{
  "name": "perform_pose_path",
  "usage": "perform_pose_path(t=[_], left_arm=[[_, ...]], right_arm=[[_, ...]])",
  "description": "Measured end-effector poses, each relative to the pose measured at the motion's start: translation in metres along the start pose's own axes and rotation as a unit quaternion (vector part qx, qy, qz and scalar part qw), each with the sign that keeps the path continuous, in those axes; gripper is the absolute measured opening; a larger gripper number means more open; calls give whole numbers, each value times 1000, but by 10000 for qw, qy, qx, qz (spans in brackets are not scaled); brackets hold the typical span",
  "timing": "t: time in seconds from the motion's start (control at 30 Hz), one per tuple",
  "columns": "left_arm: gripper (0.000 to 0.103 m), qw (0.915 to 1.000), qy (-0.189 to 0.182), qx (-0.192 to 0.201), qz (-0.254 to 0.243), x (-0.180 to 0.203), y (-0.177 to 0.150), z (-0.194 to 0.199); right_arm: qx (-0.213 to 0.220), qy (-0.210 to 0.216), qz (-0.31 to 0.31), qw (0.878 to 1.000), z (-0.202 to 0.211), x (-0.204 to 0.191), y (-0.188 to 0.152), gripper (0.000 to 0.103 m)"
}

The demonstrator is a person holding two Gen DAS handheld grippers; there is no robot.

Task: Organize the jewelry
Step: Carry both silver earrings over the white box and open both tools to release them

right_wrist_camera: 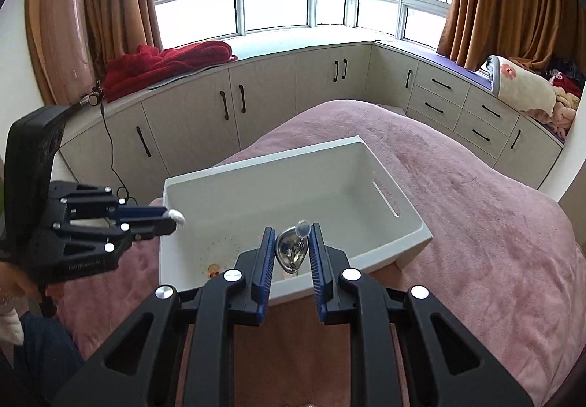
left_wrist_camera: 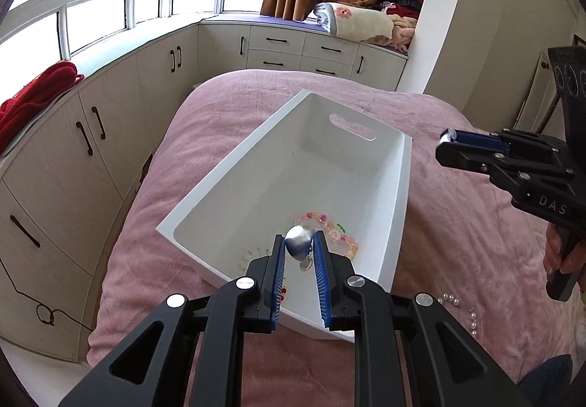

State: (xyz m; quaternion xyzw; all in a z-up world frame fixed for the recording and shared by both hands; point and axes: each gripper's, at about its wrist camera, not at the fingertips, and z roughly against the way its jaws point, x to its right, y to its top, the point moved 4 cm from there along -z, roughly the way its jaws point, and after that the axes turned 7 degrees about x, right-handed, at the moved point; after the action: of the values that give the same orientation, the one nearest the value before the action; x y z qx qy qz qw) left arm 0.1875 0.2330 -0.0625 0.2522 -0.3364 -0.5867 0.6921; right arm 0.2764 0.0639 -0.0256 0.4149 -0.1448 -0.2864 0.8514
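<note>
A white plastic bin [left_wrist_camera: 397,194] [right_wrist_camera: 417,224] lies on the pink bedspread [left_wrist_camera: 457,224]. Both grippers hover over its near end. My left gripper [left_wrist_camera: 299,245] is shut on a silver drop-shaped pendant [left_wrist_camera: 298,242]; in the right wrist view [right_wrist_camera: 172,218] a white bit shows at its tips. My right gripper [right_wrist_camera: 292,243] is shut on a silver drop-shaped earring [right_wrist_camera: 291,247]; it shows from the side in the left wrist view [left_wrist_camera: 448,139]. A colourful bead bracelet [left_wrist_camera: 342,235] lies on the bin floor under the left gripper. Pearl beads [left_wrist_camera: 472,319] lie on the bedspread right of the bin.
Cream cabinets [right_wrist_camera: 329,88] with black handles curve around the bed under a bay window. A red blanket [right_wrist_camera: 164,63] and a folded floral quilt [right_wrist_camera: 520,85] lie on the window seat. A black cable [right_wrist_camera: 110,147] hangs down the cabinets.
</note>
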Motion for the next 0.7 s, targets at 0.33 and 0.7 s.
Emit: perform_pose_path(t=[0.33,0.7], left_arm=[[21,9995,157,-153,230,-5,-5,-31],[21,9985,449,-313,38,-7,-18,-45]], right_arm=[[-279,-248,-264,9990,-59,1,-3,20],[-304,-551,-35,9980,-65,-2,-8,20]])
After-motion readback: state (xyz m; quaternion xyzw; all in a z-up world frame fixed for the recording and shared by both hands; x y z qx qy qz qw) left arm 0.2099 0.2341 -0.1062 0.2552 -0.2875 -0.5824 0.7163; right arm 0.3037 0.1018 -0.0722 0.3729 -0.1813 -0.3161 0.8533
